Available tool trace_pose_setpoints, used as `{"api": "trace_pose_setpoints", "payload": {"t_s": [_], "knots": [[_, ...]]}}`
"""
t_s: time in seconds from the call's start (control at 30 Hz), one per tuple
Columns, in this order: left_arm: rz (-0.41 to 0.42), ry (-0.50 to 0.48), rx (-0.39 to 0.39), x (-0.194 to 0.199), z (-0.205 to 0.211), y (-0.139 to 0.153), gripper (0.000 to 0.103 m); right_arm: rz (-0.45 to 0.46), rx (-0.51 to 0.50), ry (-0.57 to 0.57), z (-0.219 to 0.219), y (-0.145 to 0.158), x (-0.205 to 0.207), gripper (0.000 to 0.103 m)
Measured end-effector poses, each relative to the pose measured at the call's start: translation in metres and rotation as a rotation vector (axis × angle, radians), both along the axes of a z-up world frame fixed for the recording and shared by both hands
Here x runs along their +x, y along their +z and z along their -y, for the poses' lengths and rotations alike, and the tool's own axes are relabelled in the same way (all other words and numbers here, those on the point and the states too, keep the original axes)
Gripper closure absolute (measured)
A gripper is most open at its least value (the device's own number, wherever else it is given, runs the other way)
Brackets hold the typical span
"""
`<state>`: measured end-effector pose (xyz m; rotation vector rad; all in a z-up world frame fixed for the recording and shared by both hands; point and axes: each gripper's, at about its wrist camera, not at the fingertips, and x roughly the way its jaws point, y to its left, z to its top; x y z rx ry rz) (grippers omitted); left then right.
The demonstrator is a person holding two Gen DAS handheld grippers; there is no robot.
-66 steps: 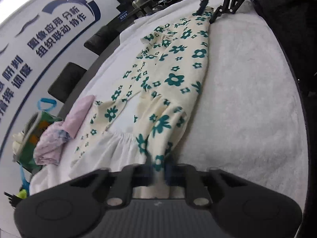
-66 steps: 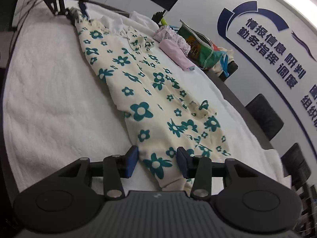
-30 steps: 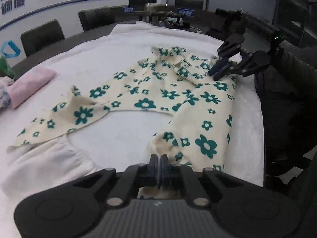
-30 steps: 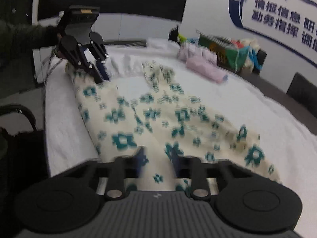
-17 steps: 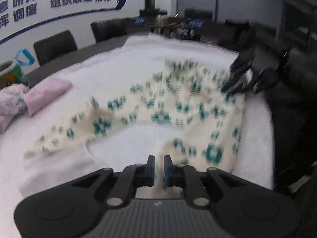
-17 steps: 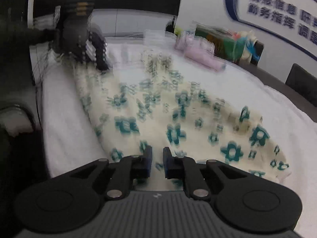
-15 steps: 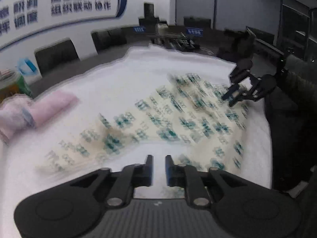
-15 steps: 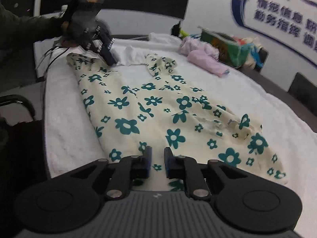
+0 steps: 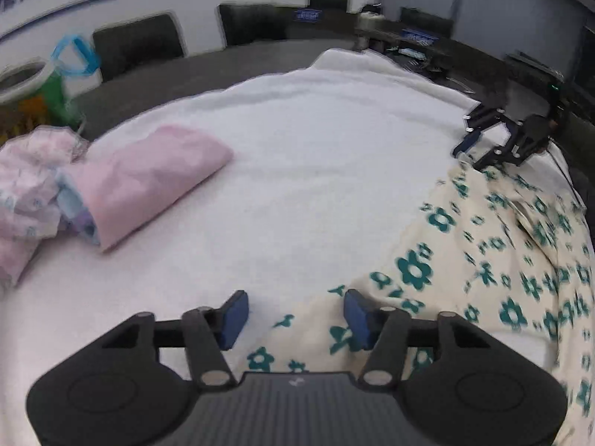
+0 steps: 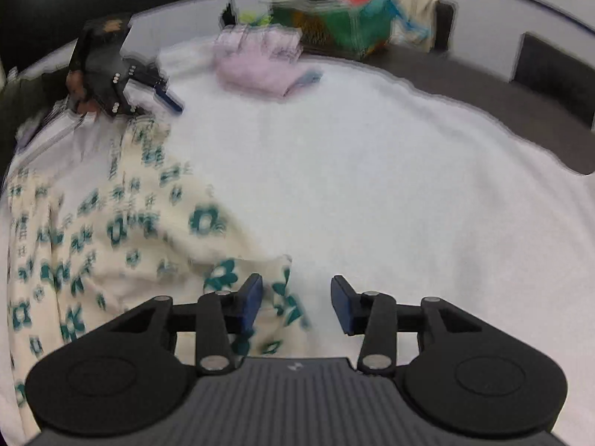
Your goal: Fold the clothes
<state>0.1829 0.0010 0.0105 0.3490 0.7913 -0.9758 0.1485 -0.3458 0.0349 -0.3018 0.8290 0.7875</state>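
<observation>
A cream garment with teal flowers (image 9: 483, 267) lies folded along the near edge of the white towel-covered table (image 9: 297, 171). My left gripper (image 9: 293, 314) is open, its jaws wide apart over the garment's left end, holding nothing. My right gripper (image 10: 295, 299) is open too, over the garment's right end (image 10: 148, 230). Each gripper shows in the other's view: the right one (image 9: 491, 141) far right, the left one (image 10: 111, 74) far left. Both views are motion-blurred.
A folded pink cloth (image 9: 148, 178) and a crumpled pale patterned garment (image 9: 26, 193) lie at the table's far side, also in the right wrist view (image 10: 260, 67). A colourful bag (image 10: 342, 18) stands behind them. Dark chairs (image 9: 137, 44) line the far edge.
Both grippers were shut on the garment's ends and carried them across, folding it over. Both have now opened and let go. The views have swung toward the far side of the table.
</observation>
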Motion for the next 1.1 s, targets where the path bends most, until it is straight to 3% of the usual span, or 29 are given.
{"api": "trace_pose_setpoints", "payload": {"t_s": [0.03, 0.1, 0.2, 0.3, 0.47, 0.53, 0.63, 0.7, 0.8, 0.87, 0.9, 0.93, 0.97, 1.0, 1.03, 1.1], "knots": [[0.004, -0.017, 0.009, -0.004, 0.000, 0.002, 0.092, -0.005, -0.009, 0.038, -0.001, 0.000, -0.005, 0.067], [0.013, -0.045, 0.032, -0.012, 0.000, 0.005, 0.099, 0.003, -0.031, 0.065, -0.002, 0.002, -0.014, 0.073], [0.135, -0.036, 0.085, -0.030, 0.001, 0.012, 0.103, 0.076, -0.107, 0.090, -0.015, 0.004, -0.025, 0.096], [0.359, 0.014, 0.141, -0.069, 0.002, 0.030, 0.103, 0.279, -0.276, 0.085, -0.032, 0.010, -0.046, 0.097], [0.669, 0.063, 0.169, -0.172, -0.005, 0.047, 0.103, 0.730, -0.468, 0.049, -0.054, 0.014, -0.138, 0.097], [0.733, 0.110, 0.171, -0.212, -0.004, 0.042, 0.103, 0.865, -0.533, 0.034, -0.058, 0.004, -0.173, 0.097], [0.780, 0.123, 0.234, -0.266, 0.003, 0.013, 0.103, 0.978, -0.664, 0.089, -0.062, -0.024, -0.217, 0.097], [0.773, 0.107, 0.290, -0.285, 0.008, -0.008, 0.102, 0.990, -0.726, 0.144, -0.064, -0.043, -0.239, 0.097], [0.714, 0.093, 0.354, -0.299, 0.011, -0.034, 0.100, 0.928, -0.785, 0.217, -0.063, -0.058, -0.258, 0.096], [0.688, 0.070, 0.308, -0.308, 0.002, -0.021, 0.098, 0.882, -0.787, 0.228, -0.064, -0.051, -0.265, 0.093], [0.675, 0.058, 0.280, -0.313, -0.004, -0.013, 0.096, 0.842, -0.782, 0.231, -0.065, -0.043, -0.266, 0.086], [0.661, 0.055, 0.252, -0.314, -0.009, -0.003, 0.089, 0.813, -0.770, 0.223, -0.063, -0.032, -0.268, 0.080], [0.646, 0.055, 0.224, -0.314, -0.014, 0.008, 0.077, 0.788, -0.755, 0.211, -0.061, -0.020, -0.269, 0.064], [0.632, 0.054, 0.196, -0.314, -0.020, 0.019, 0.071, 0.774, -0.733, 0.195, -0.057, -0.008, -0.270, 0.059], [0.630, 0.031, 0.191, -0.310, -0.012, 0.020, 0.058, 0.758, -0.689, 0.170, -0.054, 0.007, -0.269, 0.059], [0.633, -0.025, 0.190, -0.300, 0.010, 0.019, 0.050, 0.732, -0.549, 0.124, -0.060, 0.032, -0.264, 0.060]]}}
